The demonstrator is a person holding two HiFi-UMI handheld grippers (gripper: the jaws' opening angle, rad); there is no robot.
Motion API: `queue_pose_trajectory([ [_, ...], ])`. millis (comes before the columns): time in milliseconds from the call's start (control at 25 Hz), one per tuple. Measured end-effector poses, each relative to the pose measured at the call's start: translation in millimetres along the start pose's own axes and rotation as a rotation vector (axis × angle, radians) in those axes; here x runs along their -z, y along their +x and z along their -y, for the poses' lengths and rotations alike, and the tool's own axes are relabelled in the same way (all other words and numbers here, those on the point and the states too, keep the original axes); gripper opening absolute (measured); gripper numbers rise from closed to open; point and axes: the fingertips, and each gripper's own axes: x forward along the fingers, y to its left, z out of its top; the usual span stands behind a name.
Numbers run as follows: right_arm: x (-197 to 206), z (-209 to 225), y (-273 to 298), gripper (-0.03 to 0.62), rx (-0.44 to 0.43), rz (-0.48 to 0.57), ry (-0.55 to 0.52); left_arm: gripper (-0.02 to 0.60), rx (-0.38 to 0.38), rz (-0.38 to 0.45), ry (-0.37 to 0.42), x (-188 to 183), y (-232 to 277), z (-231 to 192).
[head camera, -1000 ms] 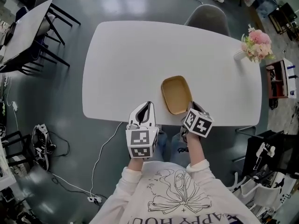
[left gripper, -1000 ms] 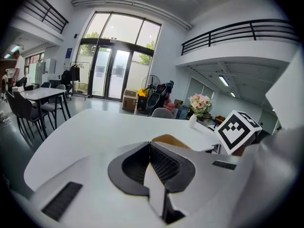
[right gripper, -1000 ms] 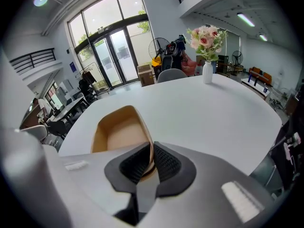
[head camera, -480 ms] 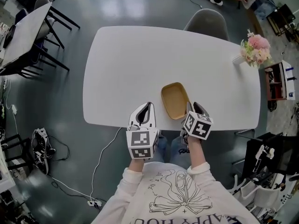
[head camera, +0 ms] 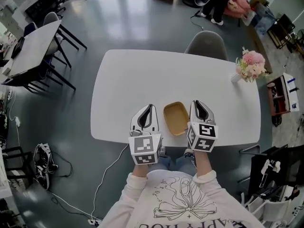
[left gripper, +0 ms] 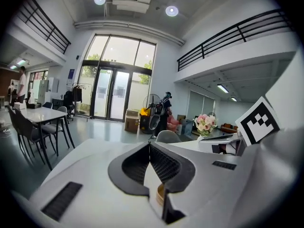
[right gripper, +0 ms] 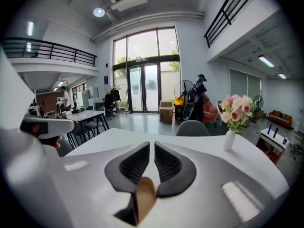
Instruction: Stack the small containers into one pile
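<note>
White tabletop (head camera: 142, 75); container (head camera: 175, 118) lies between left tongs (head camera: 149, 108), closed, empty, and right tongs (head camera: 199, 104), closing on nothing, slim gap; risk: sideways nudge from either could slide container off edge just behind them.

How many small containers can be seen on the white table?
1: a tan container near the front edge of the table, about midway along it. Others nested inside it may be hidden.
</note>
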Motion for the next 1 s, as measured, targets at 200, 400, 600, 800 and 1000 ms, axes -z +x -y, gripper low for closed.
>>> queue_pose_trajectory([
  [200, -49.2, -4.2, -12.8, 0.011, -0.002, 0.135, -0.018, 0.008, -0.026, 0.1, 0.02, -48.1, -10.0, -3.6],
  [400, -86.3, -10.7, -29.7, 0.011, -0.029, 0.242, -0.009, 0.008, -0.055, 0.185, 0.06, -83.8, -25.6, -7.1],
  [600, -108.6, -14.5, -47.4, 0.011, -0.047, 0.309, -0.01, 0.008, -0.065, 0.228, 0.087, -100.0, -39.8, -4.5],
  [800, -120.3, -19.1, -61.3, 0.011, -0.071, 0.351, -0.017, 0.008, -0.074, 0.256, 0.099, -108.0, -51.3, -1.3],
  [1000, -125.5, -24.3, -72.6, 0.011, -0.087, 0.371, -0.016, 0.008, -0.083, 0.268, 0.097, -110.3, -62.6, -2.6],
])
